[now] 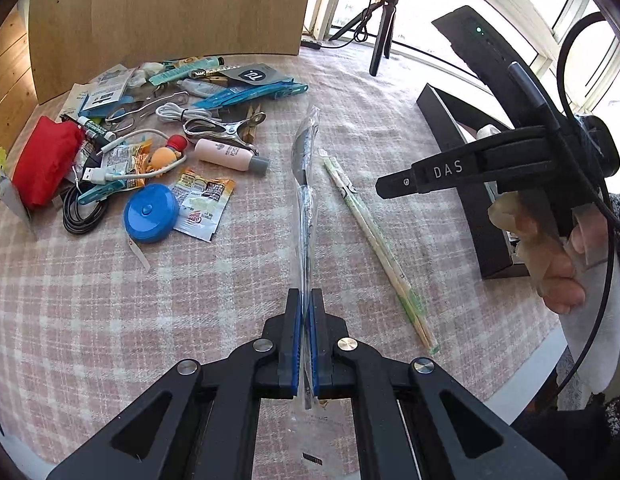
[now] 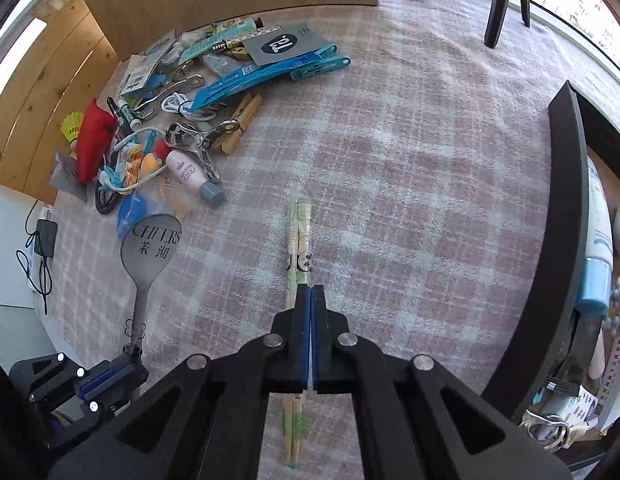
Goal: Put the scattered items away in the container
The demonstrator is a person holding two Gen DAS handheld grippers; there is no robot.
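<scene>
Holding the wrapped spoon (image 1: 304, 184) by its handle in my left gripper (image 1: 304, 312), jaws clamped on it, I keep it lifted off the checked cloth (image 1: 230, 288). My right gripper (image 2: 311, 304) is fully closed and empty above the wrapped chopsticks (image 2: 300, 248) lying on the cloth. Nearby to the right stands the black container (image 2: 565, 184).

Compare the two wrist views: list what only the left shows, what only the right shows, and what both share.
Only the left wrist view: a ring light stand and the person's hand holding the right gripper. Only the right wrist view: the printing on the wrapped spoon and a blue-capped tube inside the black container. Both: the left gripper shut on the spoon, the wrapped chopsticks, and the blue tape measure.
</scene>
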